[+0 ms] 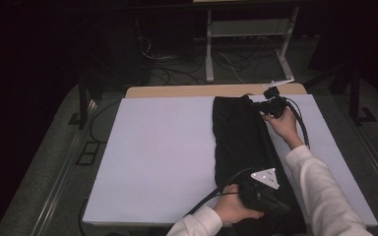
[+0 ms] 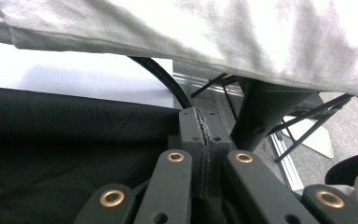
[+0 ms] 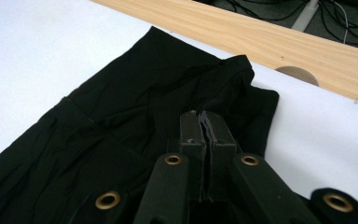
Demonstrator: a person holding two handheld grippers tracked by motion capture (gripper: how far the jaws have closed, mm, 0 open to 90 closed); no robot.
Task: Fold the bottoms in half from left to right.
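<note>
Garment: black cloth (image 1: 243, 142) lies folded lengthwise on the white board (image 1: 157, 152) — right of centre.
Left gripper (image 1: 265, 197): jaws pressed together, at the cloth's near end.
Right gripper (image 1: 270, 104): jaws closed tight — at the far end, over the fabric.

Garment (image 3: 135, 107): black cloth, matt, finely woven, creased, with stitched seams.

Table (image 3: 270, 44): light wood, smooth, visible grain along the far edge. Its cover (image 1: 162, 152): white sheet, smooth and matt.

Left claw (image 2: 200, 140) and right claw (image 3: 204, 135): black matt plastic, with brass-coloured metal rivets at the links. Pad faces look rough and slightly frayed at the seam.

Plate (image 1: 267, 177): grey, flat, matt.

Cable (image 2: 161, 77): black, ribbed sheath, slight sheen.

Sleeve (image 2: 223, 37): white knit cloth, soft and matt.
</note>
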